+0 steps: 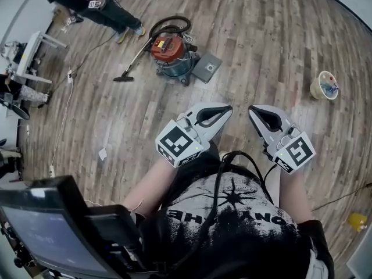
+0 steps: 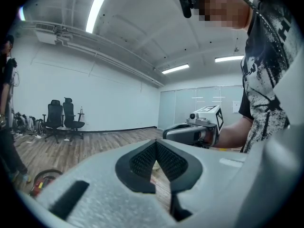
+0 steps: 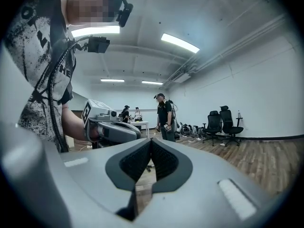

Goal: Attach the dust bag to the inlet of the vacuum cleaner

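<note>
The left gripper (image 1: 225, 109) and right gripper (image 1: 254, 110) have their fingers closed tight on nothing. The dust bag (image 1: 207, 67) lies just beside the vacuum cleaner (image 1: 171, 54), well ahead of both.

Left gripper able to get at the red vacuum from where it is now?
Probably not yet. The left gripper, jaws shut and empty, is up at chest height, while the vacuum cleaner stands on the floor well ahead. The way to it looks free.

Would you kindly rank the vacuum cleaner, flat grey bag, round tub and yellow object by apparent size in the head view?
1. Vacuum cleaner.
2. Flat grey bag and round tub look about alike.
3. Yellow object, smallest.
</note>
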`<move>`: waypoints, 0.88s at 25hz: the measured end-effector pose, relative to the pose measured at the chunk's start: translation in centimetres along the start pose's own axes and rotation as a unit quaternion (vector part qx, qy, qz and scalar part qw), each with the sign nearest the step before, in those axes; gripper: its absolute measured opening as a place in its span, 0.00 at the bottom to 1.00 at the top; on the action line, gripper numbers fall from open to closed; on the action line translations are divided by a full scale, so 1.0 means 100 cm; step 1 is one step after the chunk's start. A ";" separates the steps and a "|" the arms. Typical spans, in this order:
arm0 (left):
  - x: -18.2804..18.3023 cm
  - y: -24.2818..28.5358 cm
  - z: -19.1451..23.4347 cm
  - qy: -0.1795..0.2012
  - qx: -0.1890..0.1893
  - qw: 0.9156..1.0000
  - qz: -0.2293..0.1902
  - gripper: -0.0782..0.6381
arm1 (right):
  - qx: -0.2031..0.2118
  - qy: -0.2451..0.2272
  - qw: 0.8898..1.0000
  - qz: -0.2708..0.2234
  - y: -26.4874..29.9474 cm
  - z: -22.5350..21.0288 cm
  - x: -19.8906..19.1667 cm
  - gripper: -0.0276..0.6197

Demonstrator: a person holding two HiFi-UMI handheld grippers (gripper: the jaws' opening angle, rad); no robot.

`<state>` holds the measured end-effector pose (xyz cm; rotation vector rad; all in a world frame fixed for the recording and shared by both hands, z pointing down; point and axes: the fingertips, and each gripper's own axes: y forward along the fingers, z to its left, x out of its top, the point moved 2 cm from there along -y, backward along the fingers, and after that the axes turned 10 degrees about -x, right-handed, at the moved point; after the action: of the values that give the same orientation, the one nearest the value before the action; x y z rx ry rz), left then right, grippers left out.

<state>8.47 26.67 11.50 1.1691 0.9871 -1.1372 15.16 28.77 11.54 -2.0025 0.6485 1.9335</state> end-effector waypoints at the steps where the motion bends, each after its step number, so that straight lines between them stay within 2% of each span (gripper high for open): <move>1: 0.000 0.001 0.005 -0.001 -0.001 1.000 0.002 0.10 | -0.001 0.002 1.000 -0.001 0.004 -0.004 -0.001 0.05; 6: -0.003 0.010 0.046 0.001 -0.008 1.000 0.010 0.10 | -0.015 0.016 1.000 -0.011 0.031 -0.034 -0.005 0.05; 10: 0.002 0.020 0.086 0.001 -0.037 0.999 0.001 0.10 | -0.023 0.028 0.999 -0.013 0.064 -0.064 -0.002 0.05; 16: 0.023 0.025 0.178 -0.001 -0.054 0.998 -0.019 0.10 | -0.033 0.023 0.999 -0.014 0.138 -0.116 0.025 0.05; 22: 0.043 0.008 0.270 0.011 -0.042 0.998 -0.037 0.10 | -0.031 0.002 1.000 -0.005 0.212 -0.148 0.045 0.05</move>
<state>10.03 -0.60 11.36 1.0886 1.0920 -1.1322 17.37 2.60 10.22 -2.0414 0.5866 1.9679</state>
